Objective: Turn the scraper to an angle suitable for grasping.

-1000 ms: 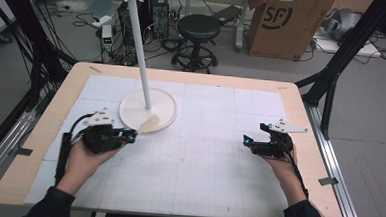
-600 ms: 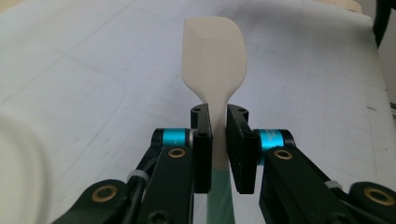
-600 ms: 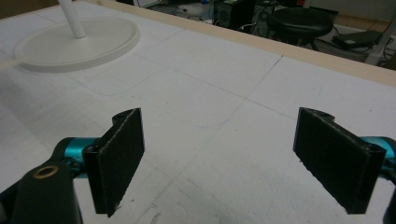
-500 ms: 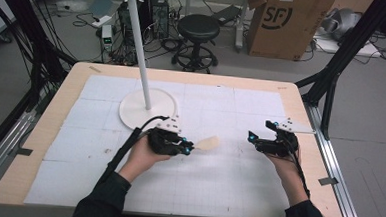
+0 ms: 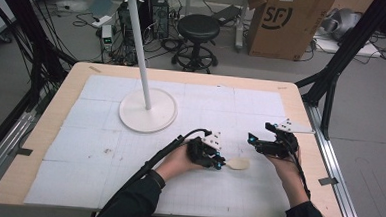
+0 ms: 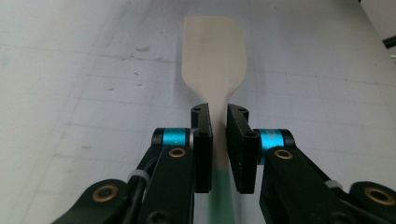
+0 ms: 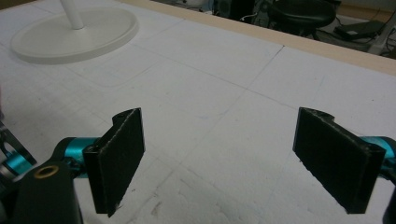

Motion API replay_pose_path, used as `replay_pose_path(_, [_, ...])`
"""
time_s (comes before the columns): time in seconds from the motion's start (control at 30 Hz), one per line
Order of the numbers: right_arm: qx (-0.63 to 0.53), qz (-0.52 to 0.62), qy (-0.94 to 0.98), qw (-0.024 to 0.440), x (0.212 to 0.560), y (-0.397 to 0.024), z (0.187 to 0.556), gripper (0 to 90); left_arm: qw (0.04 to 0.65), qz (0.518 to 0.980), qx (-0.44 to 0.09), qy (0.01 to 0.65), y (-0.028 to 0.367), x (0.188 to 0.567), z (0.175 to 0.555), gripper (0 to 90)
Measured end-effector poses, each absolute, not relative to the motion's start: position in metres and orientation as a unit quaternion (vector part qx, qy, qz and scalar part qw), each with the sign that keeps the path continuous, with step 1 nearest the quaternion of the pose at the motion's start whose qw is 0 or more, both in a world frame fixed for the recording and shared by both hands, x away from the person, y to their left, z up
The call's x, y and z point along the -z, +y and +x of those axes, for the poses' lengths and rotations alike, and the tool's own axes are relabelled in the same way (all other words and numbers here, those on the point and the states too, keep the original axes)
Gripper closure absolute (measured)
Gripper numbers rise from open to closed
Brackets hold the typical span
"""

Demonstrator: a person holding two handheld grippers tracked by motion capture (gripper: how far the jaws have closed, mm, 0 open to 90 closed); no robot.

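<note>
A cream spatula (image 6: pixel 215 60) with a greenish handle lies flat and low over the white mat, its blade (image 5: pixel 238 164) pointing toward the right hand. My left gripper (image 6: pixel 218 122) is shut on the spatula's neck, just behind the blade. In the high view the left gripper (image 5: pixel 217 162) sits right of the table's middle, near the front. My right gripper (image 5: pixel 253 142) rests a short way to the right of the blade. Its jaws stand wide open with nothing between the pads (image 7: pixel 119 156).
A white stand with a round base (image 5: pixel 148 111) and a tall pole (image 5: pixel 139 45) with hooks on top stands at the back left of the mat. The base (image 7: pixel 70 32) also lies far left in the right gripper view. Table edge (image 7: pixel 299 39) runs behind.
My left hand has swept from the left side of the mat to right of centre, carrying the spatula toward the right gripper. The right gripper has stayed put.
</note>
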State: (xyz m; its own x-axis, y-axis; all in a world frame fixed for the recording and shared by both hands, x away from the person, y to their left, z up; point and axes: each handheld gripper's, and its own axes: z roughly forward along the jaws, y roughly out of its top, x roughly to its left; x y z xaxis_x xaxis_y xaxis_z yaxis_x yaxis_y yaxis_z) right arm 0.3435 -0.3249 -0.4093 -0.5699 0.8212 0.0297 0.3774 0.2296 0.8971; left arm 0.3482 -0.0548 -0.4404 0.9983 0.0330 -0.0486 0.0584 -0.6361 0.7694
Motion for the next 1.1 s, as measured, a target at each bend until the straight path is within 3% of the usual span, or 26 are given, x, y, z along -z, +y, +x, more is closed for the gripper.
replay_pose_path(0.13, [-0.473, 0.398, 0.751, 0.232, 0.41, -0.324, 0.343, 15.9, 0.419, 0.908, 0.001, 0.028, -0.058, 0.443, 0.347, 79.3])
replay_pose_path(0.17, [-0.471, 0.395, 0.753, 0.232, 0.41, -0.323, 0.344, 15.9, 0.42, 0.907, -0.009, 0.038, -0.057, 0.442, 0.347, 62.1])
replay_pose_path(0.23, [-0.469, 0.393, 0.756, 0.231, 0.411, -0.321, 0.344, 16.0, 0.427, 0.902, -0.029, 0.059, -0.053, 0.435, 0.349, 48.8])
replay_pose_path(0.27, [-0.469, 0.393, 0.756, 0.231, 0.411, -0.321, 0.344, 16.0, 0.431, 0.898, -0.038, 0.072, -0.049, 0.43, 0.35, 48.8])
replay_pose_path(0.3, [-0.469, 0.39, 0.758, 0.232, 0.411, -0.321, 0.344, 16.0, 0.457, 0.883, -0.046, 0.099, -0.037, 0.418, 0.352, 39.4])
replay_pose_path(0.43, [-0.473, 0.391, 0.756, 0.227, 0.411, -0.321, 0.344, 15.9, 0.507, 0.85, -0.052, 0.137, -0.007, 0.397, 0.354, 32.3])
replay_pose_path(0.63, [-0.473, 0.389, 0.761, 0.214, 0.412, -0.32, 0.344, 15.9, 0.573, 0.794, -0.064, 0.193, 0.074, 0.366, 0.351, 26.6])
replay_pose_path(0.8, [-0.473, 0.382, 0.768, 0.201, 0.414, -0.316, 0.344, 15.9, 0.592, 0.767, -0.089, 0.233, 0.149, 0.361, 0.34, 21.5])
replay_pose_path(1.1, [-0.473, 0.372, 0.775, 0.194, 0.415, -0.313, 0.344, 15.9, 0.623, 0.728, -0.126, 0.257, 0.256, 0.367, 0.317, 22.7])
